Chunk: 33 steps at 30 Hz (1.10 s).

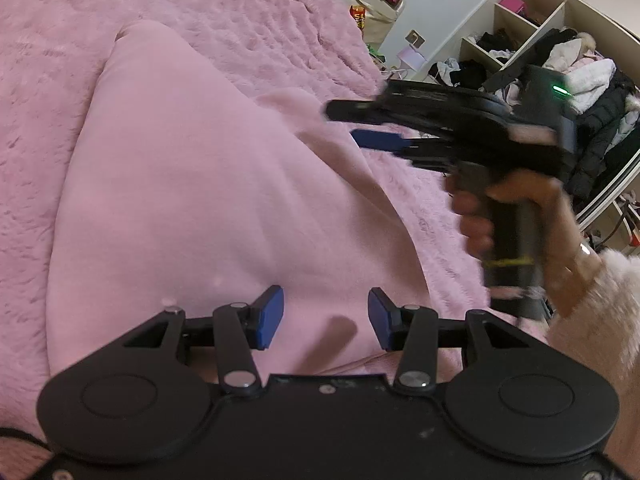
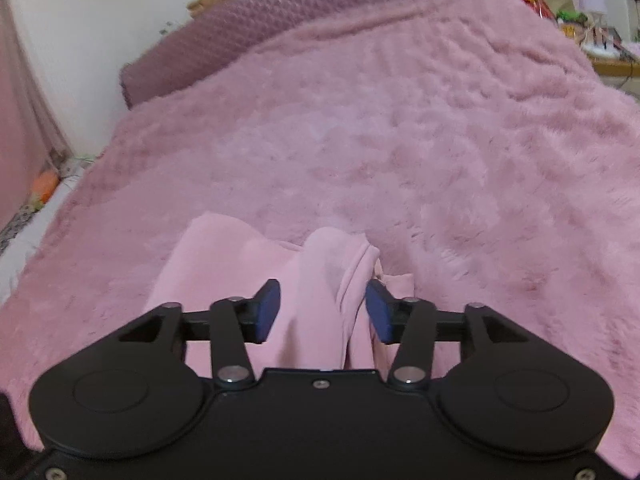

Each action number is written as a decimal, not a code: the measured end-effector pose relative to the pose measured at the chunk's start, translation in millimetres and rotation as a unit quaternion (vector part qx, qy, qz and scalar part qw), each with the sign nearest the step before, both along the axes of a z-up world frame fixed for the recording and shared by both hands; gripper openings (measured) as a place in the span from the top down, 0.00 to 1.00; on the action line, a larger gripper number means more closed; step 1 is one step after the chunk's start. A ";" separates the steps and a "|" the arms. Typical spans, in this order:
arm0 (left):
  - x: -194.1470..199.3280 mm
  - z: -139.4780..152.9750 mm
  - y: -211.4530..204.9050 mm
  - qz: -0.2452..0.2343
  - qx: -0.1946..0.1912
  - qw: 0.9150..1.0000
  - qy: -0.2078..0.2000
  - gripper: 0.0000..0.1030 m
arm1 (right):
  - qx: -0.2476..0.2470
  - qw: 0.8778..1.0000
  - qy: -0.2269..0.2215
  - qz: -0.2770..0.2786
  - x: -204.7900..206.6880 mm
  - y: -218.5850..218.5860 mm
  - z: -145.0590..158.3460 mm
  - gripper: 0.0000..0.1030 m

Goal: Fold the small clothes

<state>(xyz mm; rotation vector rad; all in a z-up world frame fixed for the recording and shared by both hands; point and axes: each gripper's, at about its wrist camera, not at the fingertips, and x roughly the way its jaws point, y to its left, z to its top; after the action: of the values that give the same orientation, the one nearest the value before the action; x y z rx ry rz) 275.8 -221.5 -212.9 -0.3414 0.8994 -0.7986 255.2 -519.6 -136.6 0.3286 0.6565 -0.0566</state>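
A pale pink garment (image 1: 200, 200) lies spread flat on the fluffy pink blanket (image 1: 248, 28). My left gripper (image 1: 326, 316) hovers over its near edge, jaws apart, nothing between the blue pads. My right gripper (image 1: 344, 122), blurred and held by a hand (image 1: 516, 220), sits over the garment's right side with its fingers apart. In the right wrist view the right gripper (image 2: 322, 312) is open above the garment (image 2: 236, 272). A raised fold of the cloth (image 2: 332, 256) stands between the pads, which do not pinch it.
The blanket (image 2: 400, 140) covers the whole bed. A quilted mauve pillow (image 2: 320, 8) lies at its head by a white wall (image 2: 80, 20). Open shelves (image 1: 520, 20) and a heap of clothes (image 1: 580, 76) stand beyond the bed's right edge.
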 end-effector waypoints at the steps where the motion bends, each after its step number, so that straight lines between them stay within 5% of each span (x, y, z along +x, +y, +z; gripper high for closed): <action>1: -2.0 0.0 -0.7 0.000 0.000 1.000 -0.001 0.54 | 0.002 1.000 0.008 -0.004 7.5 -0.4 -5.3 0.50; 2: -2.4 -0.3 -1.0 0.000 0.000 1.000 -0.002 0.54 | 0.003 1.000 0.014 -0.006 12.4 -0.1 -11.2 0.54; 4: -3.0 -0.5 -1.3 0.000 0.000 1.000 -0.005 0.54 | -0.008 1.000 0.027 0.000 19.6 3.3 -18.0 0.81; 8: -4.9 4.1 -3.4 0.002 -0.002 1.000 -0.014 0.54 | -0.031 0.999 -0.010 -0.016 7.8 8.1 -3.6 0.86; 12: -5.1 8.7 -10.9 -0.005 -0.007 1.000 -0.021 0.54 | -0.035 0.999 -0.019 -0.022 5.7 -1.4 6.4 0.87; 21: 1.4 -1.7 -29.7 -0.021 0.025 0.999 -0.024 0.53 | -0.021 0.999 -0.004 -0.043 10.3 -15.1 -44.2 0.86; 25: 4.2 2.2 -21.2 -0.008 0.009 1.000 -0.008 0.53 | -0.023 0.998 -0.031 -0.040 -5.1 -11.2 -22.8 0.66; 33: -10.4 37.0 -11.3 0.023 0.053 0.997 -0.043 0.53 | -0.087 0.990 -0.094 0.054 -79.1 42.1 26.3 0.66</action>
<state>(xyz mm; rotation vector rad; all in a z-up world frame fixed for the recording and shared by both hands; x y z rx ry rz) 265.4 -232.8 -175.9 -0.2317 0.8469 -0.7142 176.1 -477.6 -110.3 0.1268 0.4768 0.0197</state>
